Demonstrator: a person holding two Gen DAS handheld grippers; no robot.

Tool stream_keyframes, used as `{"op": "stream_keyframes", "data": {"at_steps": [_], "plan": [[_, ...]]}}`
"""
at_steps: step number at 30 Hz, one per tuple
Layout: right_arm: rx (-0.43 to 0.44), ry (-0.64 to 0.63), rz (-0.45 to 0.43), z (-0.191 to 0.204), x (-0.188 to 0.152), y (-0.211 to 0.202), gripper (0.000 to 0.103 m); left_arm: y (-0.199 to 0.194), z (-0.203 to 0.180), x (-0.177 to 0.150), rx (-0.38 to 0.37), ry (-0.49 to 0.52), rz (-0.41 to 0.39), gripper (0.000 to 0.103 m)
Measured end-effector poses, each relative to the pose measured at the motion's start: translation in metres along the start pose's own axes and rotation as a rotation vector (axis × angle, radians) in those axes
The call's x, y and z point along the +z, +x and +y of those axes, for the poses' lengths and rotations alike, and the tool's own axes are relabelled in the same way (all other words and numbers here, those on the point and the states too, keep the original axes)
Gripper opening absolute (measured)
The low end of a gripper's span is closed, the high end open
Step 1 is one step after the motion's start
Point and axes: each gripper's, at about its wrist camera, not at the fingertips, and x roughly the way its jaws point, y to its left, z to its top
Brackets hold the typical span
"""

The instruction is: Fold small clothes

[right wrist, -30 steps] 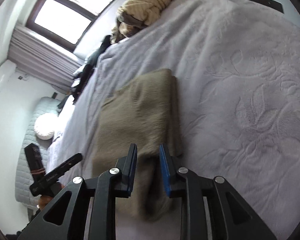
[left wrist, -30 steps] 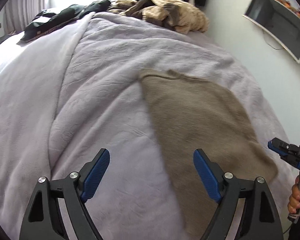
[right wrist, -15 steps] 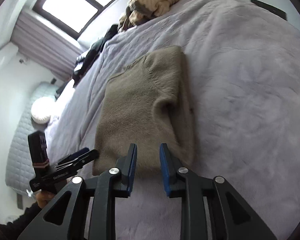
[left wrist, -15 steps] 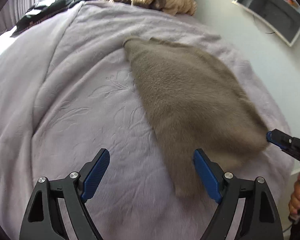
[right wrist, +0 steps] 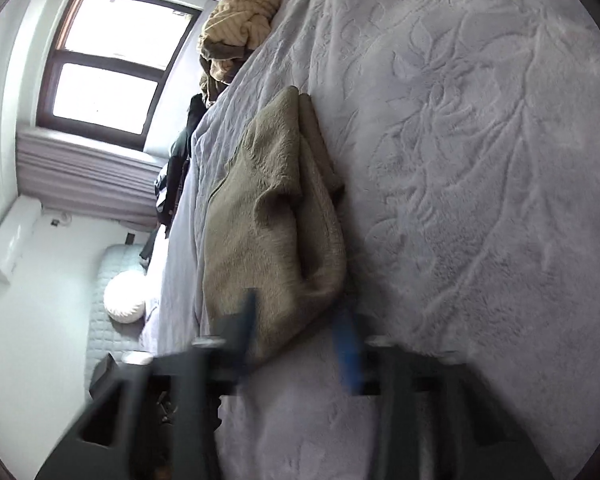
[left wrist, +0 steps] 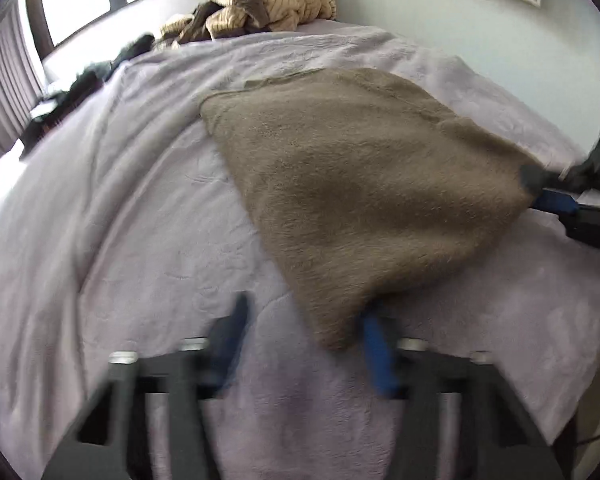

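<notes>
On the bed (left wrist: 100, 240) lies a brown sweater (left wrist: 360, 184), soft and fuzzy, folded in along one side. It still needs more folding. The left gripper (left wrist: 304, 336) is closing its jaws around the near corner, which sits between them but is not squeezed yet. The right gripper (right wrist: 300, 320) pinches the other near corner tight. The bed cover is pale purple and fluffy, with leaf shapes pressed in. A heap of clothes (left wrist: 268, 4) waits far back.
</notes>
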Motion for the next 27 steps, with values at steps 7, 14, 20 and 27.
{"op": "stream_keyframes", "data": {"at_steps": [7, 14, 20, 27], "plan": [[-0.062, -0.124, 0.020, 0.021, -0.009, 0.010, 0.010, -0.003, 0.019, -0.016, -0.040, -0.030, -0.025, 0.037], [-0.134, -0.079, 0.045, -0.010, -0.014, 0.002, 0.010, -0.011, 0.034, -0.036, -0.052, -0.097, 0.000, 0.049], [-0.160, -0.202, -0.069, 0.024, -0.011, -0.031, 0.017, -0.031, 0.064, -0.027, -0.086, -0.219, -0.028, 0.049], [-0.163, -0.322, -0.009, 0.066, -0.004, 0.003, 0.017, -0.022, 0.052, 0.012, -0.124, -0.283, -0.059, 0.049]]}}
